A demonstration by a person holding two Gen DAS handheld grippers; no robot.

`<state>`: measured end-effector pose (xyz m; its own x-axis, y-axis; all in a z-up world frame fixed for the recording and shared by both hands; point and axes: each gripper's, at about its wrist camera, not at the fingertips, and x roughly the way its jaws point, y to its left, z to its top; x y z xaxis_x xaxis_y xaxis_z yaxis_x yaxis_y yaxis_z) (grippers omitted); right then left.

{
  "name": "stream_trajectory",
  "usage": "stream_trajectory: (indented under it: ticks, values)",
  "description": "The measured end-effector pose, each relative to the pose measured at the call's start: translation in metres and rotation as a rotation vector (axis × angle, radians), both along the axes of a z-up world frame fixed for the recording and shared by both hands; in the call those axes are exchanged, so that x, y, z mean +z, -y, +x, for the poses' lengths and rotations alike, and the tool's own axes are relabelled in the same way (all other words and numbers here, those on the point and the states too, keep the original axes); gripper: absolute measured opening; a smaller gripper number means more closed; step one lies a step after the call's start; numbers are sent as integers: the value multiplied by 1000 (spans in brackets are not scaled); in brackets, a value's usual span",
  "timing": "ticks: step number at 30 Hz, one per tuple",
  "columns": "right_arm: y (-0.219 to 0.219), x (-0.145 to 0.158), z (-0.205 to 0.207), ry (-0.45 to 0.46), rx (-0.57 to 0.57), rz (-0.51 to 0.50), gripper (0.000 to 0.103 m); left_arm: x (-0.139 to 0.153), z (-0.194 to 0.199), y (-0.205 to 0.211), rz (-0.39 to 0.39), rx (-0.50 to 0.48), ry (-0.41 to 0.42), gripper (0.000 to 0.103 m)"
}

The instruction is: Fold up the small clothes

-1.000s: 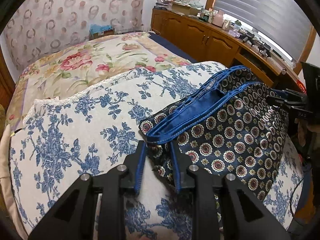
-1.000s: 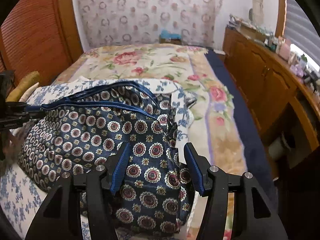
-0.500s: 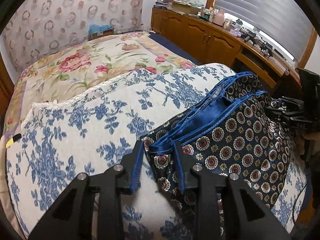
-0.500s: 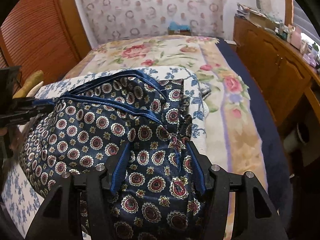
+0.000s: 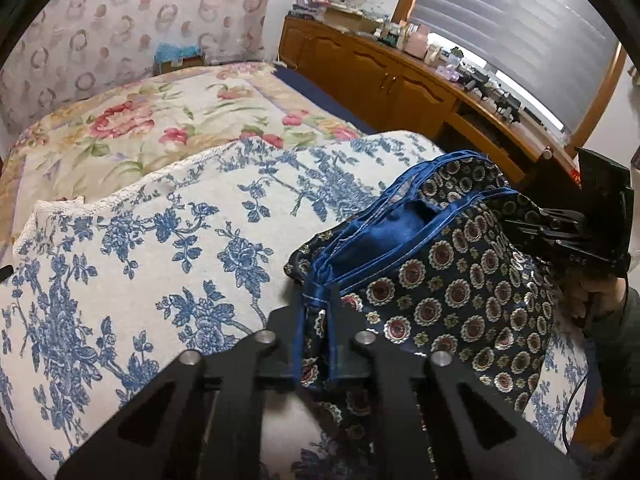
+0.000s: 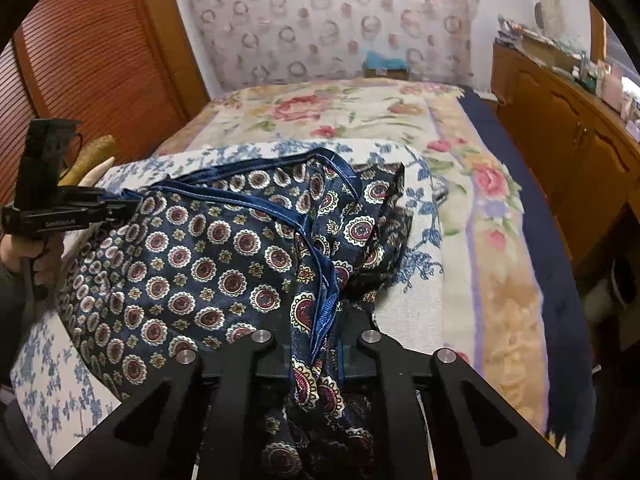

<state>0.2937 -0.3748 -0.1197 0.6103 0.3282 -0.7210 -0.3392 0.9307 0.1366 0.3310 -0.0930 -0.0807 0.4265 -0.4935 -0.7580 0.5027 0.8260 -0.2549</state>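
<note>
- the dark navy satin garment with red-and-cream medallion print and bright blue trim lies bunched on a white cloth printed with blue flowers, toward that cloth's right side in the left wrist view.
- the left gripper has its black fingers pinched narrowly together on a corner of the garment's blue-edged hem.
- the right gripper is likewise closed tight on a gathered fold of the same garment, blue trim running between its fingers.
- the garment spans between the two grippers, its blue hem lines rumpled and its upper layer raised off the cloth.
- the blue-flowered cloth covers the near end of a bed; beyond it lies a cream bedspread with pink roses and green leaves.
- a wall with pale ring-patterned paper stands behind the bed.
- a long wooden cabinet with cluttered top runs along the right side under a window with grey blinds.
- a reddish slatted wooden door stands on the left.
</note>
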Motion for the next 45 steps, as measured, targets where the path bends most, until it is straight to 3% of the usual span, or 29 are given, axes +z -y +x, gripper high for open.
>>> stream_trajectory:
  ticks: [8, 16, 22, 26, 30, 36, 45]
  values:
    - [-11, 44, -22, 157, -15, 24, 7, 58, -41, -22, -116, 35, 163, 3]
    - [-53, 78, -16, 244, 76, 16, 7, 103, -74, -65, -122, 124, 298, 3]
    - [-107, 98, 5, 279, 202, 15, 7, 125, -100, -120, -106, 236, 376, 3]
    - [-158, 113, 18, 311, 302, -4, 7, 138, -124, -162, -137, 317, 417, 3]
    - [-214, 137, 29, 361, 401, -20, 7, 150, -148, -203, -104, 414, 486, 3]
    - [-313, 160, 45, 409, 576, -85, 7, 147, -176, -264, -73, 576, 528, 3]
    - [-482, 134, 63, 412, 836, -243, 7, 81, -214, -339, -75, 780, 427, 3]
